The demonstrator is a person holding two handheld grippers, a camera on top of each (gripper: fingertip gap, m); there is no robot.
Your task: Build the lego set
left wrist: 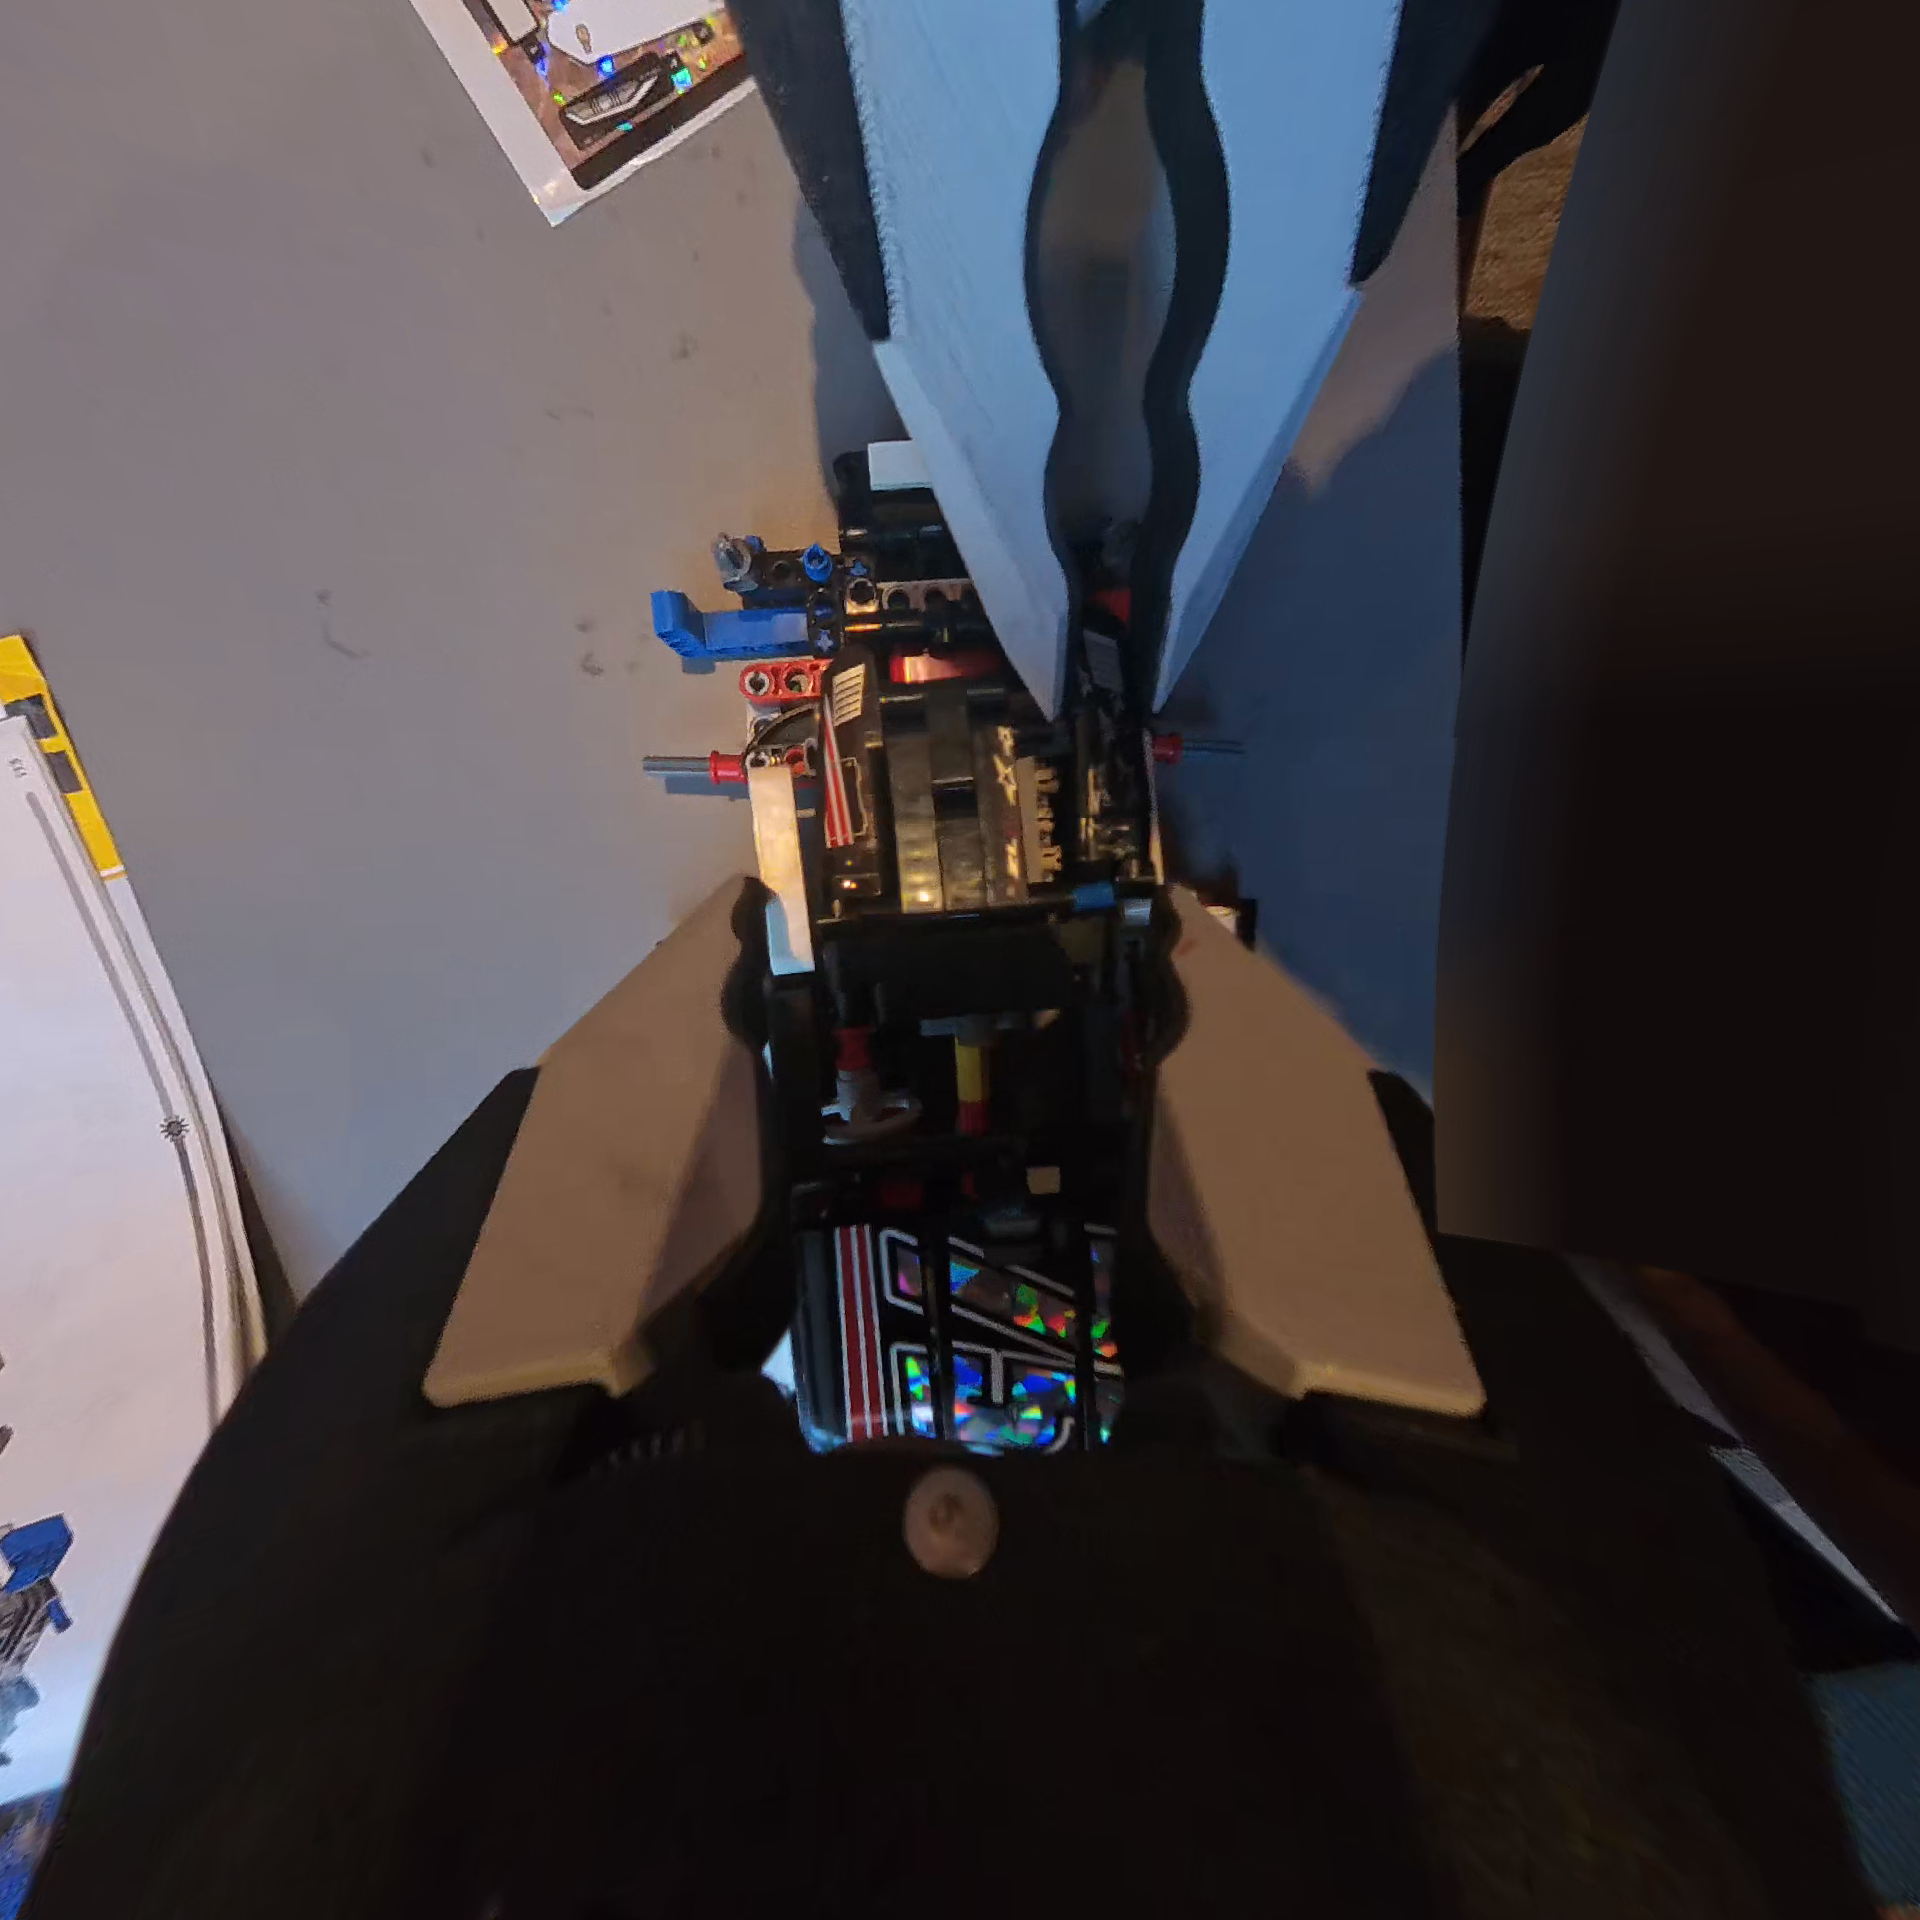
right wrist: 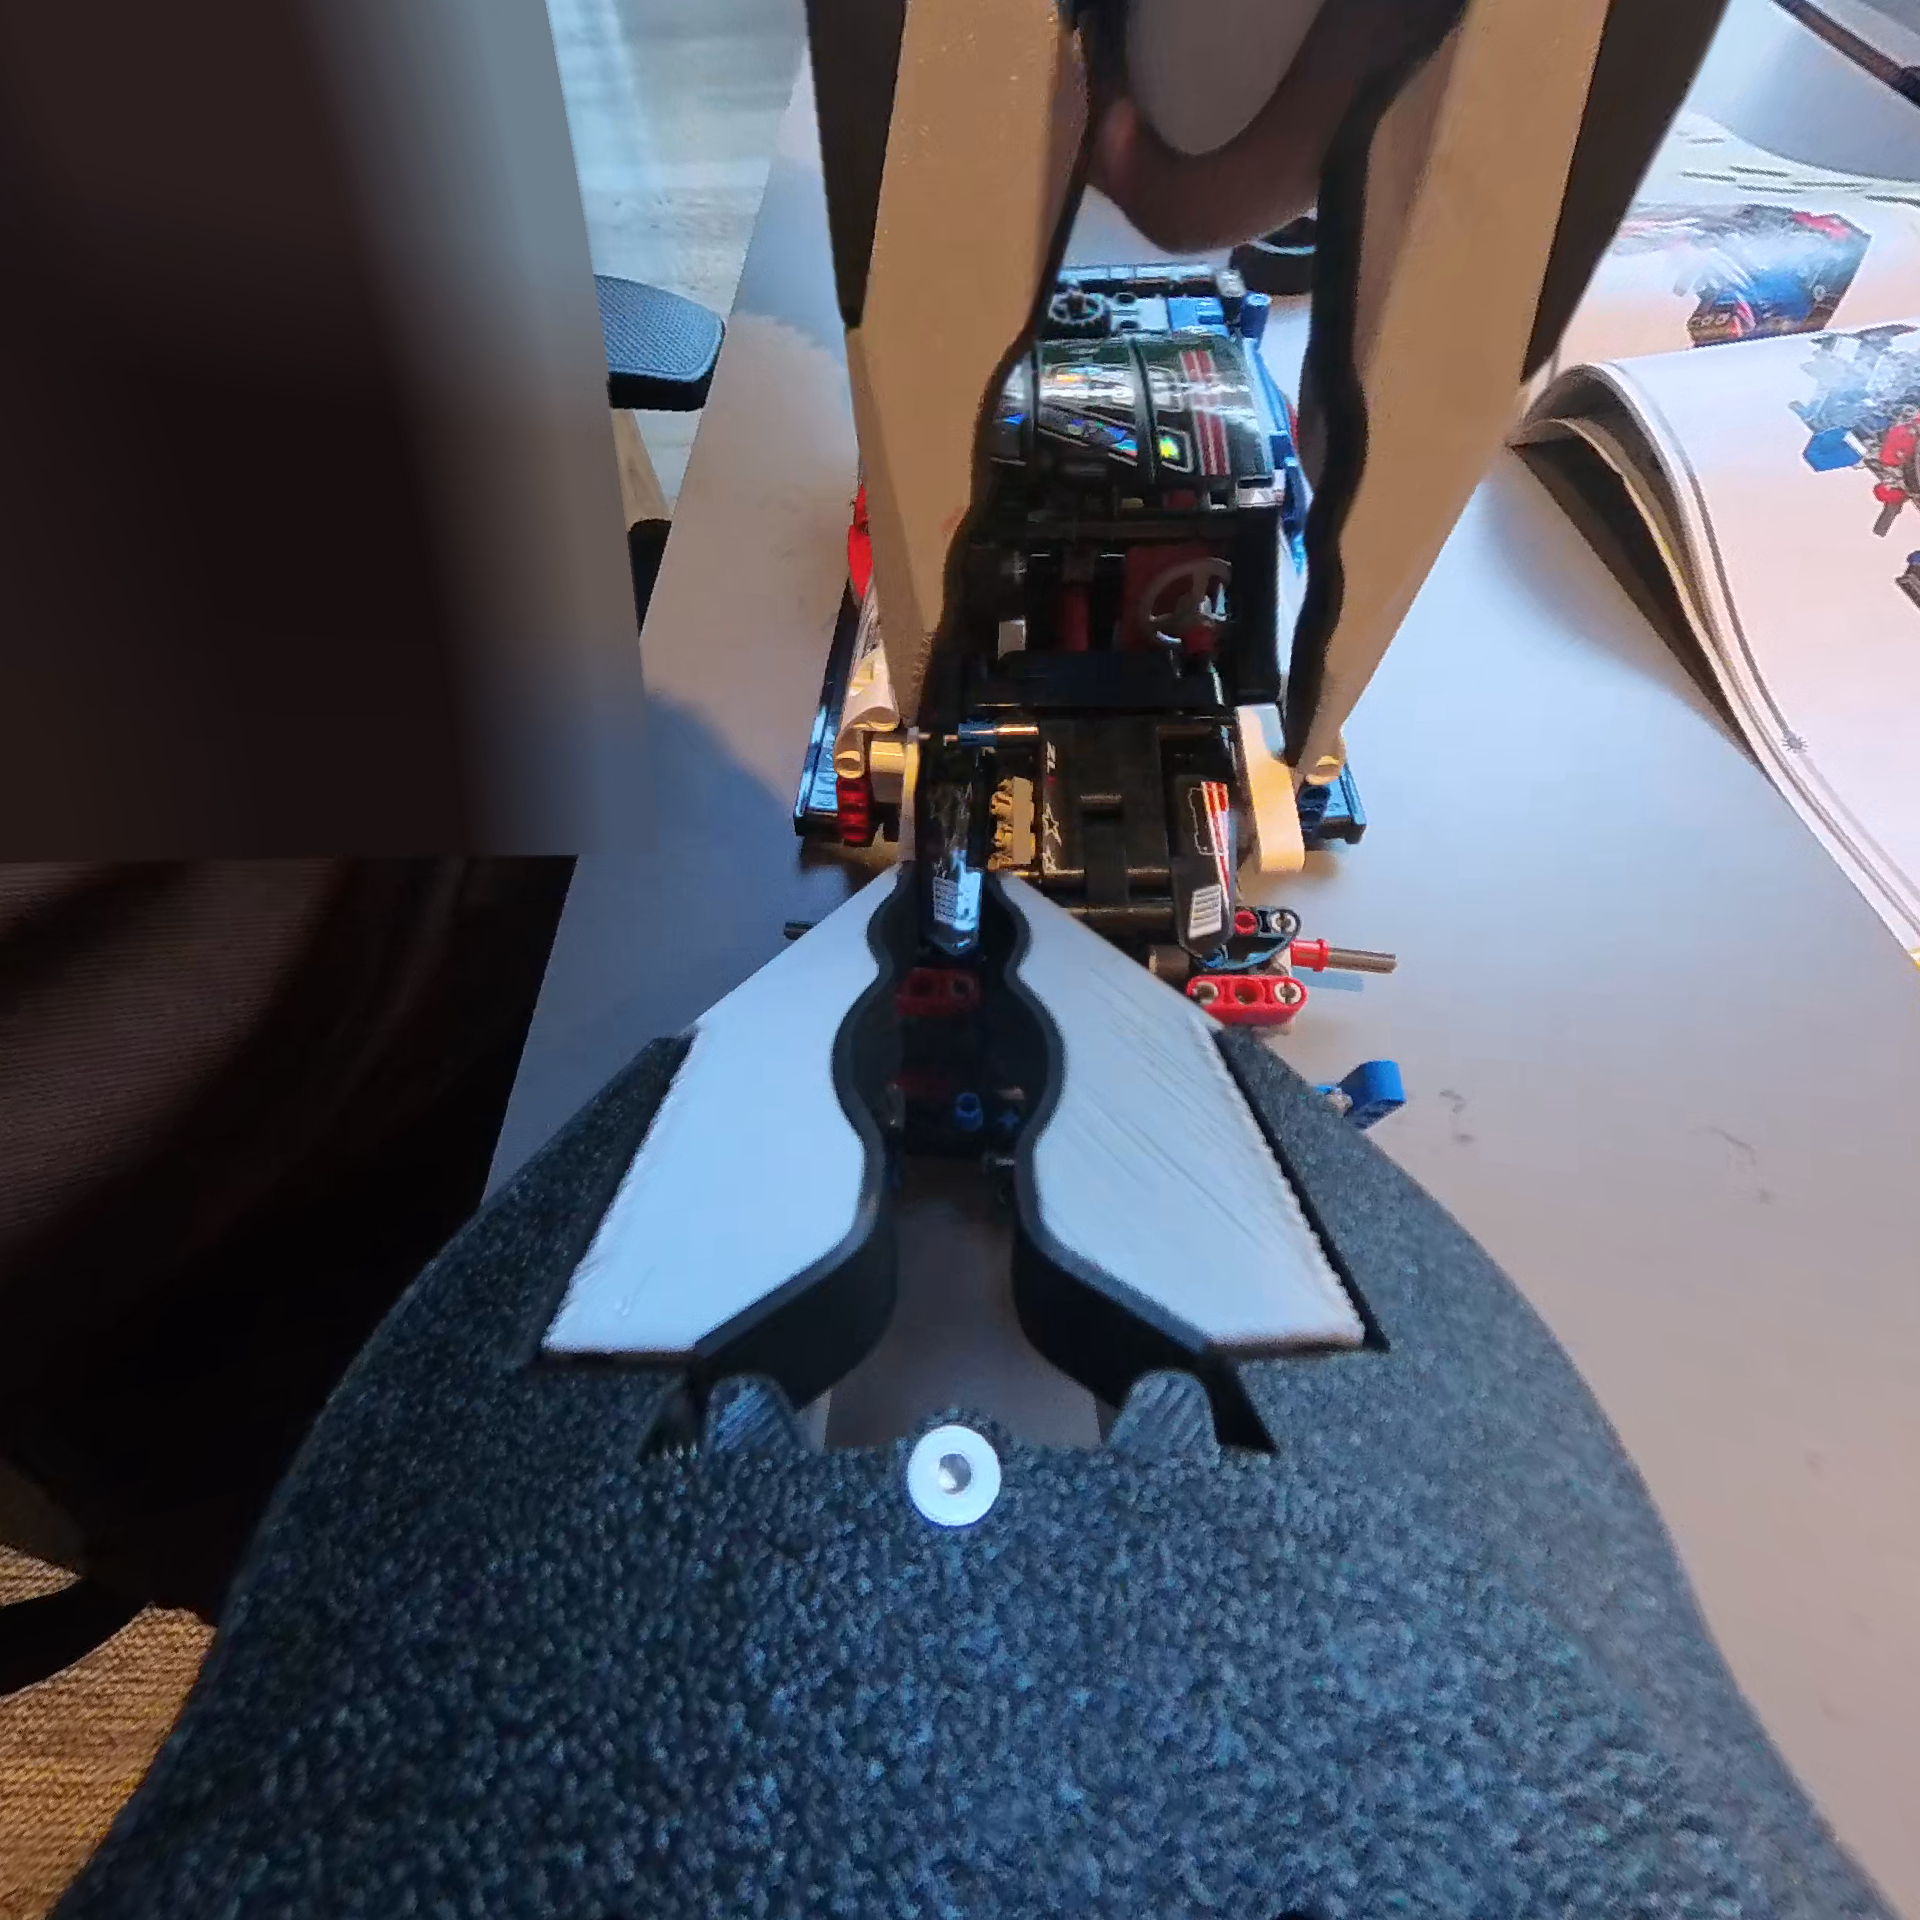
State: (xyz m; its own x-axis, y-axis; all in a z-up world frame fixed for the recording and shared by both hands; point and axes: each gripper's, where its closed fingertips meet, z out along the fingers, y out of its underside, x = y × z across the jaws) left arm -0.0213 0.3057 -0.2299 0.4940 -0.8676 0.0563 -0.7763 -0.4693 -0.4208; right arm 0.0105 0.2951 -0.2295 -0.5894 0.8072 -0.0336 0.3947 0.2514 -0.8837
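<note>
Left wrist view: left gripper jaws clamp lego car; right gripper jaws pinch its black panel.

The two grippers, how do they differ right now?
The left gripper has tan fingers spread wide around the lego car body; the right gripper has white fingers pinched narrowly on a black panel at the car's side. Both grip the same car from opposite ends.

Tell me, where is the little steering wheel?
The grey steering wheel sits inside the black lego car, in its open cabin between the two tan fingers of the left tool, as the right wrist view shows.
</note>
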